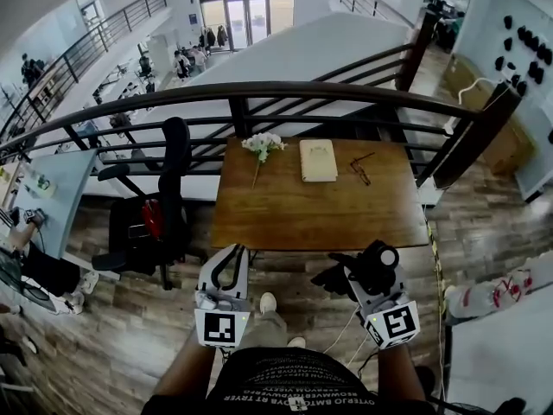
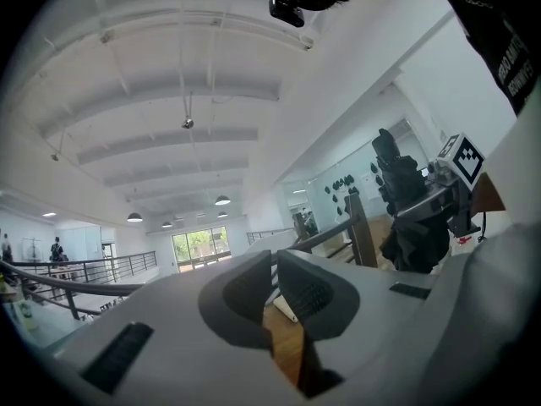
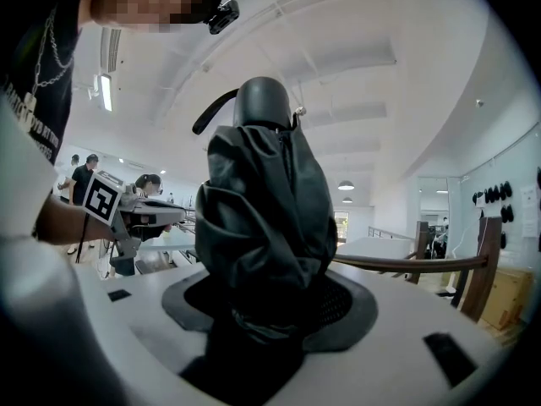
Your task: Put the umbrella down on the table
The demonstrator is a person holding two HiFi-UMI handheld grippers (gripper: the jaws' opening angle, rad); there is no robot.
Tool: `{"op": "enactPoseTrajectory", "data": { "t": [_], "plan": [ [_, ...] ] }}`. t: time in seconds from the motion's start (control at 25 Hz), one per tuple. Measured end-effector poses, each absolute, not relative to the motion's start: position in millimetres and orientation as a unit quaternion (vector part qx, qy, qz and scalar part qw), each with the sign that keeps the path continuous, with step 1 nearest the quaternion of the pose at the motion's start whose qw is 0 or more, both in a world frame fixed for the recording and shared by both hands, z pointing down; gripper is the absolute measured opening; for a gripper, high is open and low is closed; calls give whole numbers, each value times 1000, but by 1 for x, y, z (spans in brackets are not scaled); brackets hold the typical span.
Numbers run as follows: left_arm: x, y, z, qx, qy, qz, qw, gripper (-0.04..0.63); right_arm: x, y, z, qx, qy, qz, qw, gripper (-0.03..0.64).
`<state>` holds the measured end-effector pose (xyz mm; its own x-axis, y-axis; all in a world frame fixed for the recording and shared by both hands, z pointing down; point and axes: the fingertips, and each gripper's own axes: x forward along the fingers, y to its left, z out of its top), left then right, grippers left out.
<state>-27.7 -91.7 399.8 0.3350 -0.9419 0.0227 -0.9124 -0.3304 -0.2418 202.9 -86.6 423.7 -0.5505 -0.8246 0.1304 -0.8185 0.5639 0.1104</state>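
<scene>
A folded black umbrella [image 1: 346, 273] [image 3: 266, 210] is held just short of the near edge of the wooden table [image 1: 320, 210]. My right gripper [image 1: 361, 277] [image 3: 266, 304] is shut on it, with the bundled fabric filling the space between the pads. The rounded handle end stands up in the right gripper view. My left gripper [image 1: 233, 254] [image 2: 275, 290] hovers beside it on the left. Its fingertips meet and hold nothing. In the left gripper view the umbrella [image 2: 414, 227] hangs at the right.
On the table lie a white flower sprig [image 1: 262, 145], a cream book [image 1: 317, 160] and spectacles [image 1: 360, 169]. A dark metal railing [image 1: 302, 93] runs behind the table. A black office chair [image 1: 151, 219] stands to the left, on wood flooring.
</scene>
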Motion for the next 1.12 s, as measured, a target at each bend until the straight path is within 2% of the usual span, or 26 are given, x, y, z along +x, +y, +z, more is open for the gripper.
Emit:
{"op": "enactPoseTrajectory", "data": {
  "t": [1.12],
  "plan": [
    [-70, -317, 389, -856, 503, -63, 97, 44, 157, -281, 422, 530, -843, 9, 89, 259]
  ]
}}
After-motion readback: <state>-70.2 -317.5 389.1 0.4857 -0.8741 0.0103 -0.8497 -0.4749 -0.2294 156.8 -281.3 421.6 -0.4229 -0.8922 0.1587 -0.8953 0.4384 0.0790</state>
